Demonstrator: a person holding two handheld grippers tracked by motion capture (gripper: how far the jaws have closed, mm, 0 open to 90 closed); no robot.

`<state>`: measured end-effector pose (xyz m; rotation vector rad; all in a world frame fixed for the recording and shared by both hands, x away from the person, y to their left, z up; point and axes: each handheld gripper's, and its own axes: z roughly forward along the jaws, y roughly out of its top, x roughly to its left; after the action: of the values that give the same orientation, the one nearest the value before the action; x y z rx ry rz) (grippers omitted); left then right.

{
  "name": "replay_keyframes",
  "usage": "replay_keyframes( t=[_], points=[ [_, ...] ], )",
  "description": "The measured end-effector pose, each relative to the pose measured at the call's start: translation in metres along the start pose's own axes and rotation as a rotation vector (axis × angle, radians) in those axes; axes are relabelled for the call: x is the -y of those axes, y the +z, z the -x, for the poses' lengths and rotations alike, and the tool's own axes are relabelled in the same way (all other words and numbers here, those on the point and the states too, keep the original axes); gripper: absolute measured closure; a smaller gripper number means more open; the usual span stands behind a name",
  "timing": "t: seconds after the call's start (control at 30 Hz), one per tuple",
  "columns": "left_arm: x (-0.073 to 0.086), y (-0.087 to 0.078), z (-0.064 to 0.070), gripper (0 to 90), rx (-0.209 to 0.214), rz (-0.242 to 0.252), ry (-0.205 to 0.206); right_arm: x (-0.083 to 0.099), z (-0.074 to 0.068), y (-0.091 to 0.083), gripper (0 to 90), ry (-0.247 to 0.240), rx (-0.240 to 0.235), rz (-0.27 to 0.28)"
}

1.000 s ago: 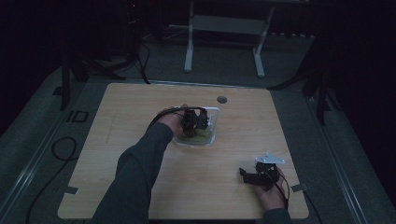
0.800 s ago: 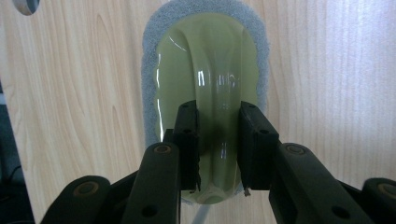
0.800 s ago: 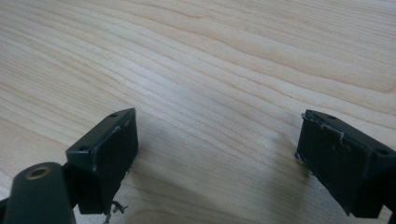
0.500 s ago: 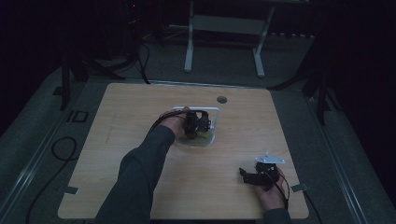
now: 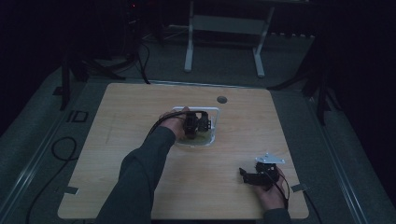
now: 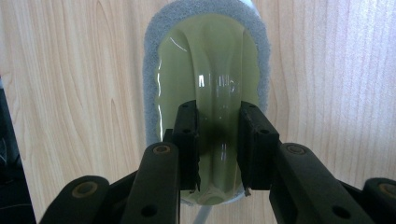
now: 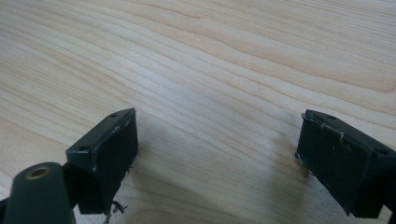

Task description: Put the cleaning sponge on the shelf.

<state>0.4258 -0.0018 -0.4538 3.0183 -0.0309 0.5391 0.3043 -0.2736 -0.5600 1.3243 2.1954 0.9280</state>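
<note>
A yellow-green sponge (image 6: 205, 56) with a grey scouring rim and a clear moulded handle along its back lies flat, with wood grain showing around it. My left gripper (image 6: 217, 121) is shut on that clear handle, one black jaw on each side of the ridge. In the high view the left gripper (image 5: 198, 123) sits over a clear white-rimmed tray (image 5: 212, 110) at the table's middle, where the sponge (image 5: 201, 138) shows as a pale green patch. My right gripper (image 5: 243, 173) rests low near the front right; its jaws (image 7: 219, 144) stand wide open over bare wood.
The wooden table (image 5: 140, 121) has a round cable hole (image 5: 222, 99) at its back edge. Bits of tape mark the front corners (image 5: 70, 190). A dark floor with cables and a white stand (image 5: 224, 23) lies beyond the table.
The left hand and gripper have shifted slightly right and toward me over the tray. The right hand has stayed where it was.
</note>
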Motion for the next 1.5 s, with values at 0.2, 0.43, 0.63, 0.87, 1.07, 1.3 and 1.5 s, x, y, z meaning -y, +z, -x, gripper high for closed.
replay_keyframes(
  t=[0.2,0.43,0.63,0.87,1.07,1.3,1.5],
  points=[
    [-0.0015,0.0010,0.0001,71.2,-0.006,0.004,-0.004,0.0000,0.0000,0.0000,12.1,0.000,0.000,0.000],
    [-0.0021,0.0020,0.0004,70.9,-0.019,-0.002,-0.001,0.0000,0.0000,0.0000,12.1,0.000,0.000,0.000],
    [-0.0028,0.0037,0.0002,70.7,-0.034,-0.011,-0.006,0.0000,0.0000,0.0000,12.1,0.000,0.000,0.000],
    [-0.0028,0.0047,0.0006,70.0,-0.035,-0.012,-0.011,0.0000,0.0000,0.0000,12.1,0.000,0.000,0.000],
    [-0.0025,0.0058,0.0012,68.1,-0.035,-0.009,-0.020,0.0000,0.0000,0.0000,12.1,0.000,0.000,0.000],
    [-0.0036,0.0026,0.0023,64.0,-0.045,-0.003,-0.024,0.0000,0.0000,0.0000,12.2,0.000,0.000,0.000],
    [-0.0028,-0.0023,0.0023,59.9,-0.040,0.007,-0.044,0.0000,-0.0001,0.0000,12.1,0.001,0.000,0.000]
  ],
)
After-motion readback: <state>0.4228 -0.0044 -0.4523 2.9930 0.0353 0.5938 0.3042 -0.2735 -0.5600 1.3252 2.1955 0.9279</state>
